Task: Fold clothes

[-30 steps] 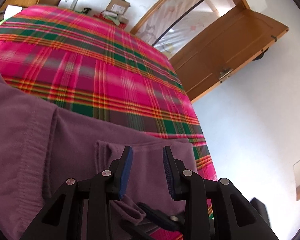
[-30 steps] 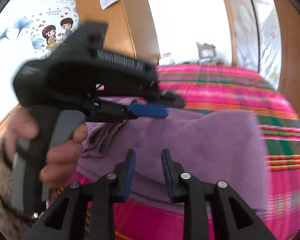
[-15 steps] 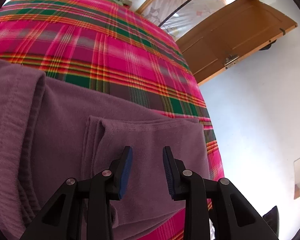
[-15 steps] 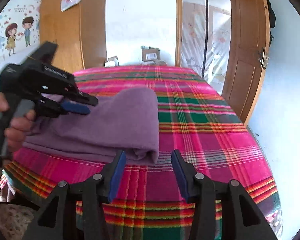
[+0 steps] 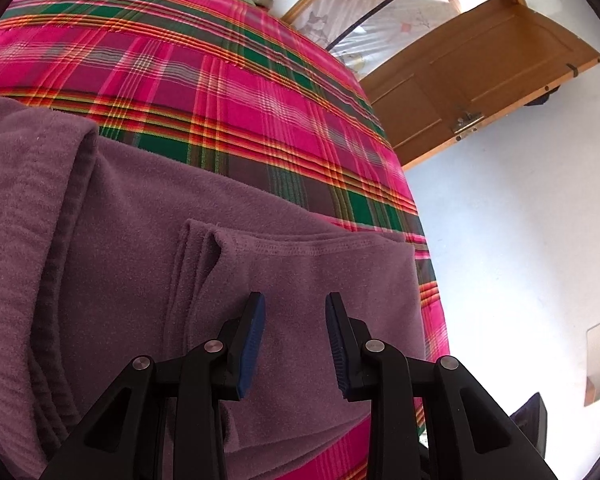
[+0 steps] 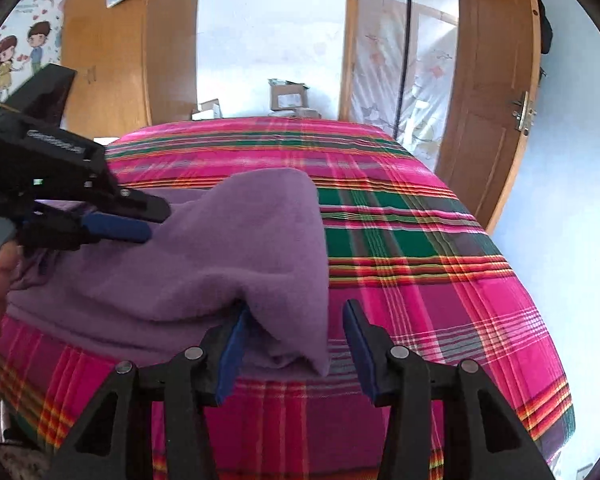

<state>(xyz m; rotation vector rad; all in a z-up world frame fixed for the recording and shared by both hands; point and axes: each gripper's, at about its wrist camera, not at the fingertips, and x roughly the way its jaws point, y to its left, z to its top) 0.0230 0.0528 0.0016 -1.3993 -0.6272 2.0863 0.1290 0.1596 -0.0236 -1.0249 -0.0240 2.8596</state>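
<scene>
- The right gripper (image 6: 296, 344) has just been widening its jaws; they stand released astride the folded corner of the purple garment (image 6: 236, 264), no longer facing the left tool up close.
- The left gripper (image 5: 296, 340) has sunk closer over the garment's hemmed flap, jaws parted, nothing pinched.
- The garment lies at the bed's (image 6: 420, 264) near edge; bare plaid runs from twelve to three o'clock.

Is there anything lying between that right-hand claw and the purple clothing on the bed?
Nothing visible. The right gripper stands open, its jaws either side of the corner of the purple garment, with no other object between.
</scene>
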